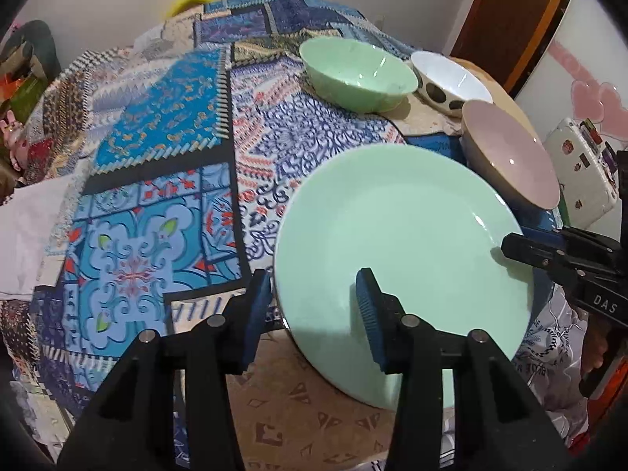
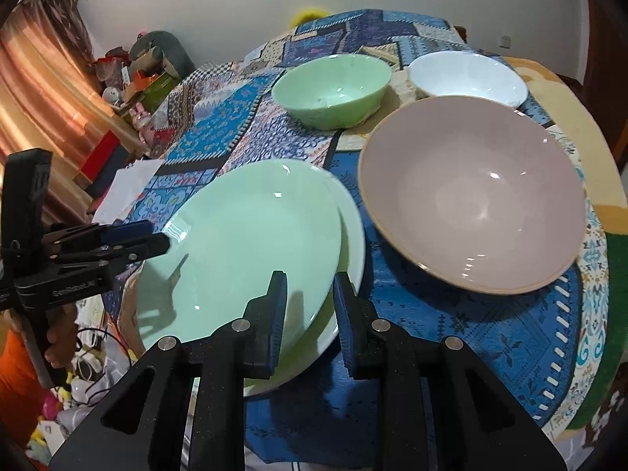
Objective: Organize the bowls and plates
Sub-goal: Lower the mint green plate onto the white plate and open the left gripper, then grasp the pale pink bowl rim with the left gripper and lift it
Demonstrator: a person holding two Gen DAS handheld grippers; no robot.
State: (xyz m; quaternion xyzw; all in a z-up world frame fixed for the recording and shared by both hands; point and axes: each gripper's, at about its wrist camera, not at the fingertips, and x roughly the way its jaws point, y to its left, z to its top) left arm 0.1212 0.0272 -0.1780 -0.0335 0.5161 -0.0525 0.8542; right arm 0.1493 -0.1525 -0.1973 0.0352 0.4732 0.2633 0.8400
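A mint green plate (image 1: 404,243) (image 2: 243,251) lies at the near table edge on a paler plate (image 2: 353,227), slightly offset from it. My left gripper (image 1: 313,274) (image 2: 157,239) is open; its fingers straddle the plate's left rim without pressing. On the opposite rim, my right gripper (image 2: 310,274) (image 1: 506,245) is shut on the green plate. Behind stand a green bowl (image 1: 357,74) (image 2: 333,90), a white bowl with dark spots (image 1: 451,78) (image 2: 467,74) and a large pink bowl (image 1: 510,157) (image 2: 479,204).
A blue patchwork cloth (image 1: 157,157) covers the round table. White paper (image 1: 27,235) (image 2: 125,188) lies at its left edge. A white sticker-covered case (image 1: 581,172) sits past the right edge. Boxes and toys (image 2: 133,78) crowd the floor by a curtain.
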